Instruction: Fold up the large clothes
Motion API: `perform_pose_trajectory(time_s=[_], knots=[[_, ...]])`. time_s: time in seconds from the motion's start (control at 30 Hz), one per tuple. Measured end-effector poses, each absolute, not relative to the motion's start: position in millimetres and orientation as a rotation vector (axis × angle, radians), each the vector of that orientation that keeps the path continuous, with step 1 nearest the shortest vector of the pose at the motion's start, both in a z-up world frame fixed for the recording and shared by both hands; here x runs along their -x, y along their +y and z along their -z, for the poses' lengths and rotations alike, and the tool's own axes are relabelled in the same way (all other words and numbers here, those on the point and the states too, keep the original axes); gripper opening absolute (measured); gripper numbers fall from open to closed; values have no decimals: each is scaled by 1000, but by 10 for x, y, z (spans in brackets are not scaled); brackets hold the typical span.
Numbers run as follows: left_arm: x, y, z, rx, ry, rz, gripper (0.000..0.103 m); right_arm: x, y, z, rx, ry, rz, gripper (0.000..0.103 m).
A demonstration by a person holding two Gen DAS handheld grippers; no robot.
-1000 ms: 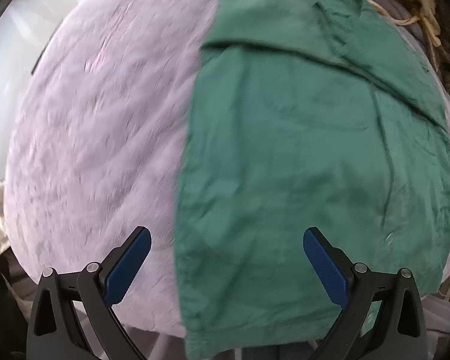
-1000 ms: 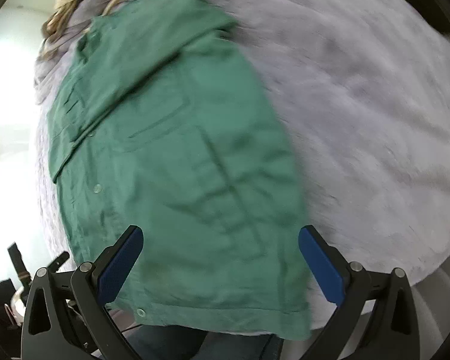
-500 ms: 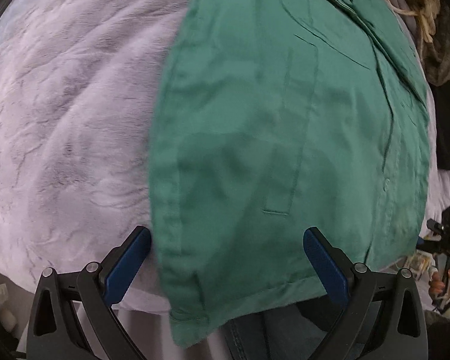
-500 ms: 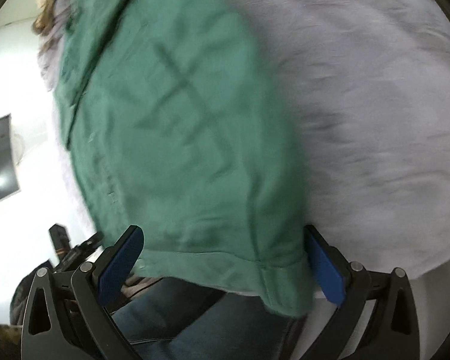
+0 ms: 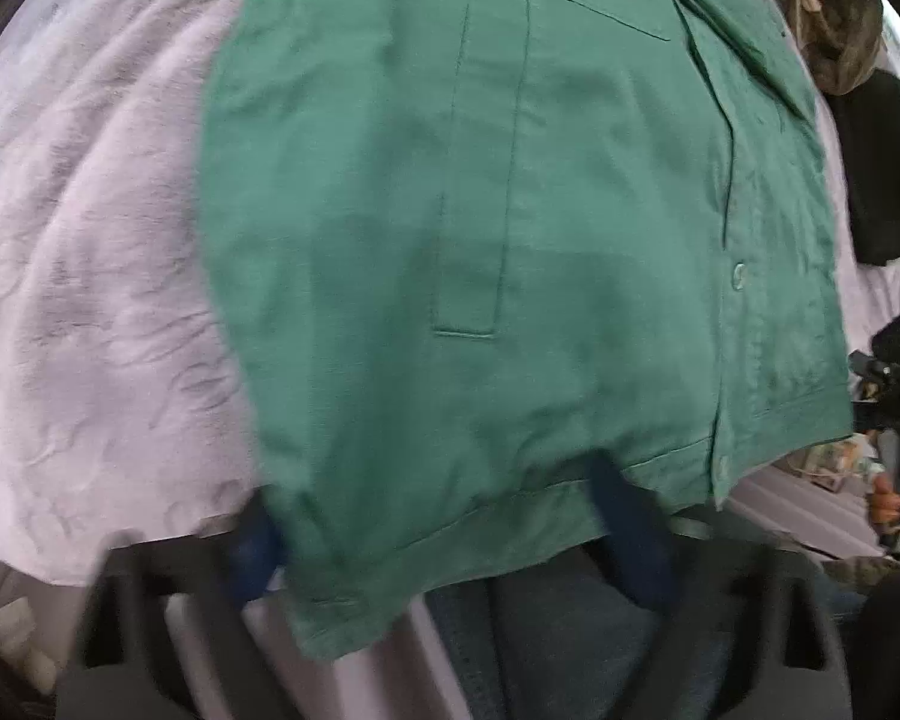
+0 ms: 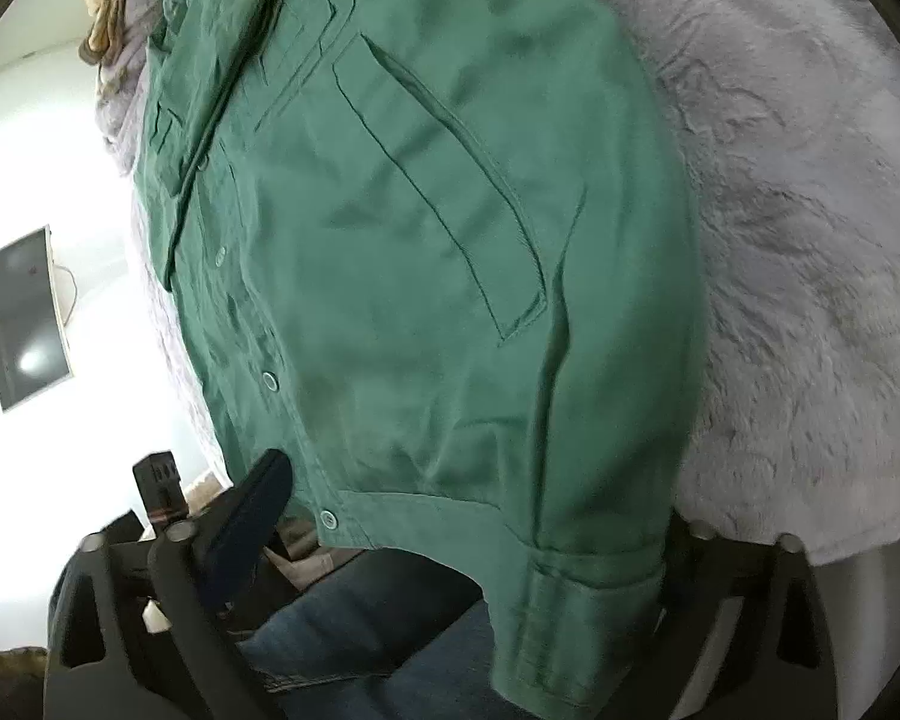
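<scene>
Closing on the near hem of the green shirt (image 5: pixel 480 240), the left gripper (image 5: pixel 444 534) and right gripper (image 6: pixel 468 516) are each seen with cloth between narrowing jaws, not yet pinched. The shirt is spread buttoned-side up on a pale fleece bed cover (image 5: pixel 90 240), its long axis running away, collar farthest. Next, judged, both hem corners must be pinched firmly, then carried toward the collar.
</scene>
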State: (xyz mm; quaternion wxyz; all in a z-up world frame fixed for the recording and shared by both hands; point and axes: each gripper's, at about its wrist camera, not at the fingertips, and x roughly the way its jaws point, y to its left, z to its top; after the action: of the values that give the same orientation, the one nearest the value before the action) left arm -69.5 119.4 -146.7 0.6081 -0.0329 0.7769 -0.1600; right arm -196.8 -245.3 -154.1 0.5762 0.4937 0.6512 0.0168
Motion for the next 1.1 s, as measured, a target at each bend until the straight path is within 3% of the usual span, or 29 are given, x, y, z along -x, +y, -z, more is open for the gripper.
perform_pose_trajectory(time_s=[0.07, 0.13, 0.17, 0.47, 0.8, 1.1], knots=[[681, 1219, 1441, 73, 1797, 373, 32, 1941, -2426, 1518, -1134, 1542, -30, 20], [627, 1280, 1395, 144, 1802, 394, 14, 1900, -2446, 1442, -1148, 1507, -52, 15], [595, 1339, 1354, 199, 1805, 412, 14, 1885, -2472, 1393, -1185, 1471, -72, 11], [82, 1536, 655, 627, 1576, 552, 14, 1362, -2822, 787, -1412, 1089, -257, 11], [-1388, 1326, 286, 755, 1255, 605, 14, -263, -3255, 440, -1291, 955, -314, 10], [-2685, 1155, 916, 671, 1198, 386, 14, -1521, -3692, 1284, -1320, 1000, -101, 15]])
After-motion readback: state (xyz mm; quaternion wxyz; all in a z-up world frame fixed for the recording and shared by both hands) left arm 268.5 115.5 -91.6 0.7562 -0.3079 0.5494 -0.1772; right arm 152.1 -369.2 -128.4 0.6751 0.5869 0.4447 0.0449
